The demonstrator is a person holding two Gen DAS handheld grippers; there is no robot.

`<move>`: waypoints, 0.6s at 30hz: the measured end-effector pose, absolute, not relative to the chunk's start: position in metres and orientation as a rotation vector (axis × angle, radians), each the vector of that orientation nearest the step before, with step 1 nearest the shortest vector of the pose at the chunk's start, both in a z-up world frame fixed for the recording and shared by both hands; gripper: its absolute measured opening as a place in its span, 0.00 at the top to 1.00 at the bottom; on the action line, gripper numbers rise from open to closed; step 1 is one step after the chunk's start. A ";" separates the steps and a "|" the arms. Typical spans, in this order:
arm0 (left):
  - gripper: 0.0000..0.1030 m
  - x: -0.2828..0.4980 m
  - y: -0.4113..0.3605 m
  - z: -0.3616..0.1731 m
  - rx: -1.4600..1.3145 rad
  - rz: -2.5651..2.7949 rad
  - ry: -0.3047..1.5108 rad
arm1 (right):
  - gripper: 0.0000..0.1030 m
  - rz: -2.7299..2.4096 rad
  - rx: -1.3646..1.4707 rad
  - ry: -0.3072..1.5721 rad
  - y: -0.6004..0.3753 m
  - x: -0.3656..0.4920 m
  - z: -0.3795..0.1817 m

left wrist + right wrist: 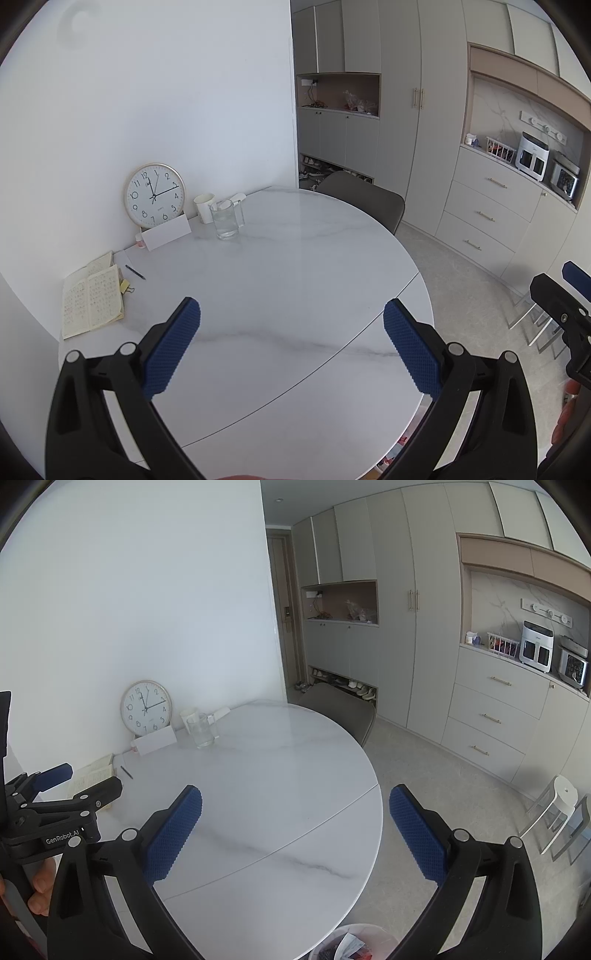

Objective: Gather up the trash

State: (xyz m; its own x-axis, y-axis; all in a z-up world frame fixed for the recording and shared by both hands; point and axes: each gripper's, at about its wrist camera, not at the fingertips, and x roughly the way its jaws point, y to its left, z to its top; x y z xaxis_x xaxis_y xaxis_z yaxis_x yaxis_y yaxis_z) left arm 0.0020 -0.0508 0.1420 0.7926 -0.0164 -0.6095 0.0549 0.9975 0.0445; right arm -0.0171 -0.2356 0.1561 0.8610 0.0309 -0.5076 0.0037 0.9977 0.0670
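Note:
My left gripper hangs open over the near part of the round white marble table, nothing between its blue pads. My right gripper is also open and empty, over the table's right edge. A trash bin with crumpled paper and wrappers inside stands on the floor below that edge, at the bottom of the right wrist view. From the right wrist camera, the left gripper shows at the far left, held by a hand. No loose trash shows on the tabletop.
Against the wall stand a clock, a white card, a paper cup and a glass pitcher. An open notebook, a pen and a binder clip lie at left. A grey chair sits behind the table.

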 end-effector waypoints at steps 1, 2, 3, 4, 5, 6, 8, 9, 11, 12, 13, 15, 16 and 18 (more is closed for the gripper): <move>0.08 0.002 -0.051 0.142 0.060 -0.038 0.655 | 0.02 0.015 0.066 0.533 -0.235 -0.017 0.156; 0.08 0.002 -0.051 0.142 0.061 -0.039 0.655 | 0.02 0.014 0.067 0.533 -0.235 -0.016 0.156; 0.08 0.002 -0.052 0.142 0.061 -0.038 0.655 | 0.02 0.014 0.067 0.534 -0.235 -0.017 0.156; 0.08 0.002 -0.052 0.142 0.062 -0.038 0.653 | 0.02 0.013 0.067 0.533 -0.235 -0.017 0.156; 0.08 0.001 -0.053 0.142 0.063 -0.038 0.652 | 0.02 0.013 0.067 0.533 -0.235 -0.017 0.156; 0.08 0.001 -0.053 0.141 0.064 -0.037 0.652 | 0.02 0.014 0.069 0.533 -0.235 -0.017 0.156; 0.08 0.001 -0.054 0.141 0.065 -0.040 0.651 | 0.02 0.014 0.068 0.532 -0.235 -0.017 0.156; 0.08 0.001 -0.054 0.141 0.065 -0.039 0.652 | 0.02 0.015 0.067 0.532 -0.235 -0.017 0.156; 0.08 0.001 -0.053 0.141 0.064 -0.043 0.653 | 0.02 0.014 0.067 0.533 -0.234 -0.017 0.156; 0.08 0.001 -0.054 0.141 0.063 -0.044 0.654 | 0.02 0.014 0.067 0.533 -0.235 -0.017 0.156; 0.08 0.001 -0.053 0.141 0.064 -0.043 0.652 | 0.02 0.014 0.067 0.533 -0.235 -0.017 0.156; 0.08 0.001 -0.054 0.141 0.065 -0.042 0.652 | 0.02 0.015 0.067 0.532 -0.235 -0.017 0.156; 0.08 0.001 -0.054 0.141 0.064 -0.042 0.653 | 0.02 0.014 0.067 0.532 -0.234 -0.017 0.156; 0.08 0.002 -0.054 0.141 0.063 -0.042 0.653 | 0.02 0.014 0.067 0.532 -0.235 -0.017 0.156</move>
